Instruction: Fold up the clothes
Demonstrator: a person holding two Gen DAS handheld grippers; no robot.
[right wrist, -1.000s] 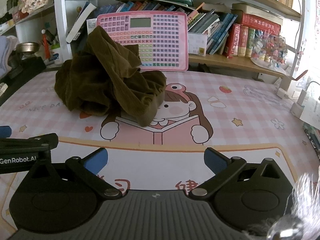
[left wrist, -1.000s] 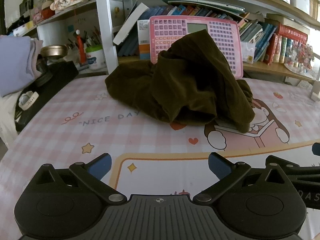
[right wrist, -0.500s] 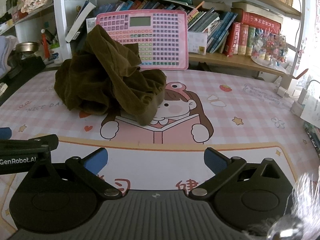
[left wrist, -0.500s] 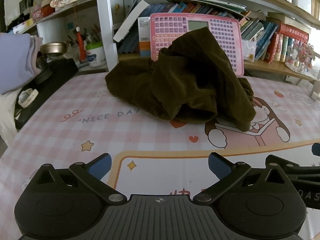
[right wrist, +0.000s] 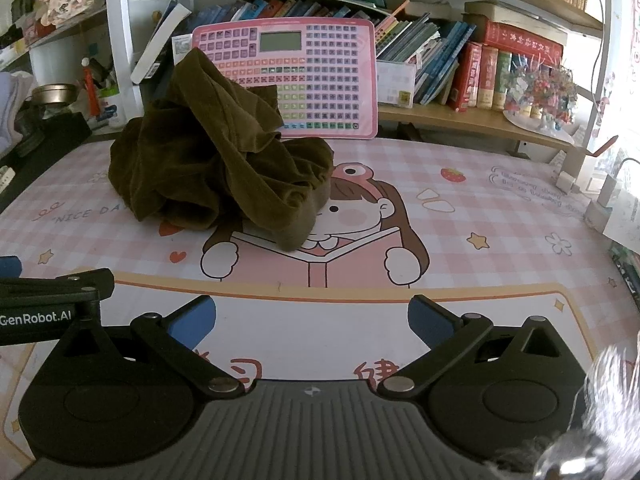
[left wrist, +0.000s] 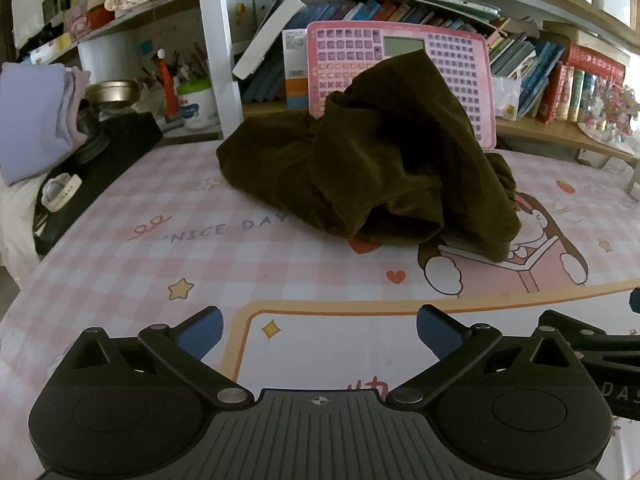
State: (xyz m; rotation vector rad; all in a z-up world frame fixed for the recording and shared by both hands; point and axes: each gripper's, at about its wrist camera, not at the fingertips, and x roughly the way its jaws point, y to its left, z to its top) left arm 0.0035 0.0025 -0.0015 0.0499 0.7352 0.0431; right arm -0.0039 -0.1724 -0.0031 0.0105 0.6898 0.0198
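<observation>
A dark olive-brown garment (left wrist: 372,168) lies crumpled in a heap on the pink checked table mat (left wrist: 160,256), toward the back. The right wrist view shows the same garment (right wrist: 216,164) left of centre. My left gripper (left wrist: 319,328) is open above the mat's front, well short of the heap, with nothing between its blue pads. Beside it, my right gripper (right wrist: 311,314) is also open and empty, the garment ahead and to its left. Each gripper's black body appears at the edge of the other's view.
A pink keyboard toy (right wrist: 304,76) leans against the bookshelf behind the heap. Books (right wrist: 492,76) fill the shelf. At the left edge sit a black case (left wrist: 92,168) with a watch, a folded lilac garment (left wrist: 32,116) and a pen cup (left wrist: 196,104). Small items (right wrist: 600,196) line the right edge.
Both views have shifted slightly, with the garment heap sitting a little nearer and higher in the left view. The grippers stay open; the garment has not moved.
</observation>
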